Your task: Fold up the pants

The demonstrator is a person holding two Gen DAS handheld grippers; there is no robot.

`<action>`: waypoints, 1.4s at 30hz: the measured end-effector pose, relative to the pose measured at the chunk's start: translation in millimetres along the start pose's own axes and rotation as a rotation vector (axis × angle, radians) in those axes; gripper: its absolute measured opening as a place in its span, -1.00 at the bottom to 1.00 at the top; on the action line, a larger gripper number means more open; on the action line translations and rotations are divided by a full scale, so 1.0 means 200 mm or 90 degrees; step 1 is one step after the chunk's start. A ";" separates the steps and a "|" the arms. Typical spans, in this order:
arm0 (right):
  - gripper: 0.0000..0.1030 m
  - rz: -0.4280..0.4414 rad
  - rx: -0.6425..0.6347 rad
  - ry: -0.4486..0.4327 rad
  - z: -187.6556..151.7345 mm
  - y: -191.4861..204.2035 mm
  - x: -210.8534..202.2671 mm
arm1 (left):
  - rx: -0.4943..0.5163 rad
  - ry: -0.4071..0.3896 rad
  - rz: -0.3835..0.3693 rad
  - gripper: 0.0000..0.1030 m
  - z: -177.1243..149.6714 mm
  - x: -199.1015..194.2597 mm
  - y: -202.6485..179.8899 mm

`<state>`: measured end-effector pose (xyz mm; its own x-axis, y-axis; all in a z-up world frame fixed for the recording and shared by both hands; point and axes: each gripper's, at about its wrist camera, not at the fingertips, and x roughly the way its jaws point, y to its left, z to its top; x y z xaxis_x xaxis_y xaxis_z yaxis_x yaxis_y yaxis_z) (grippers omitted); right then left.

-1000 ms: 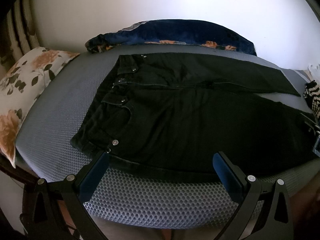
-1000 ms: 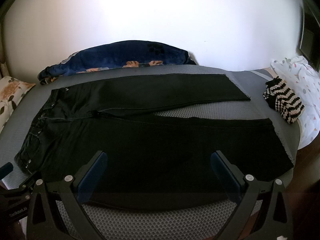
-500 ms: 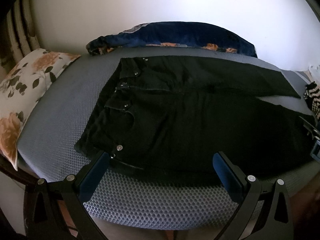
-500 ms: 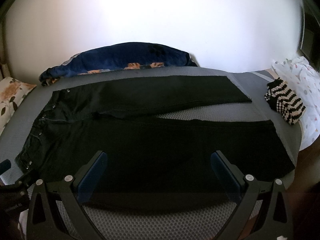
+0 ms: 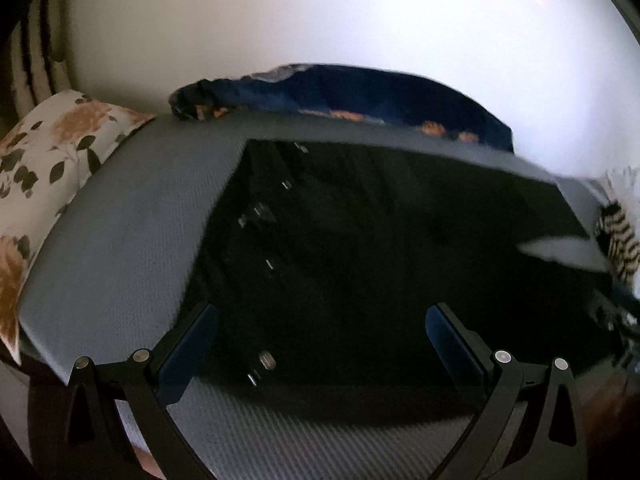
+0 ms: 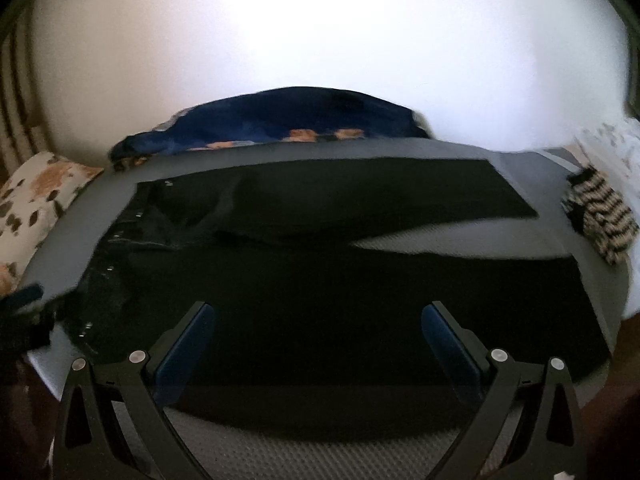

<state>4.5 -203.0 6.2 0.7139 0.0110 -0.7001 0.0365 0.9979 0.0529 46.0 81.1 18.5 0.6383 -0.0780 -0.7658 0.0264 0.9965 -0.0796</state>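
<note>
I had brought both spread, empty claws, left claw (image 5: 320, 344) and right claw (image 6: 318, 342), closer over the black pants (image 6: 320, 280), which lay flat and unfolded on the bed (image 5: 120, 240).

black pants (image 5: 360, 264) lie spread on a grey mattress (image 5: 132, 240), waistband to the left. the left claw (image 5: 322, 334) hangs wide open over their near edge. a floral pillow (image 5: 44, 168) sits far left, a dark blue blanket (image 5: 360, 96) beyond.
</note>
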 end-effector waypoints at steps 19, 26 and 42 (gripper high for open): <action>0.99 0.182 0.078 0.093 0.61 -0.02 0.65 | -0.264 0.160 -0.346 0.13 0.80 0.94 0.77; 0.99 0.172 0.077 0.130 0.67 0.00 0.89 | -0.304 0.194 -0.395 0.04 0.92 1.23 0.90; 0.99 0.189 0.078 0.150 0.80 0.03 1.21 | -0.272 0.240 -0.423 -0.32 0.96 1.48 0.86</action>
<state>289.3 -203.8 -49.2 0.5270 0.3261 -0.7848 -0.0541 0.9345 0.3519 387.9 234.6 -99.6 0.2948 -0.7190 -0.6294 -0.0365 0.6497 -0.7593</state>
